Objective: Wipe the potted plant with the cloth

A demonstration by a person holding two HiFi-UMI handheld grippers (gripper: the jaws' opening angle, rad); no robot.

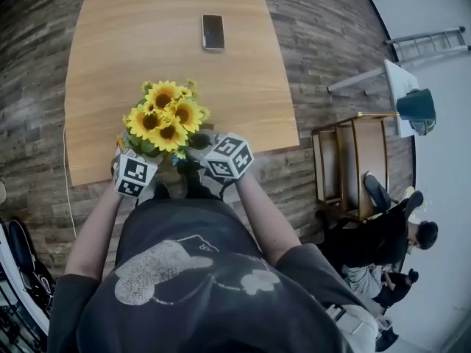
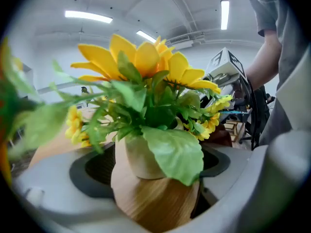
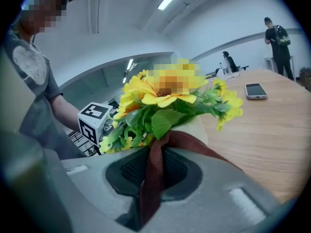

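No words, brands or numbers can be read. The only signs are black-and-white square code patterns, with no letters in them, on the faces of the left cube [image 1: 134, 175] and the right cube [image 1: 229, 157]. The person's dark shirt [image 1: 221, 300] bears a pale printed figure [image 1: 158, 271] with a few small letters beside it, too blurred to make out.

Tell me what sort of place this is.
Probably an office or shared workspace: a long wooden table with a phone on it, ceiling strip lights, and people seated nearby.
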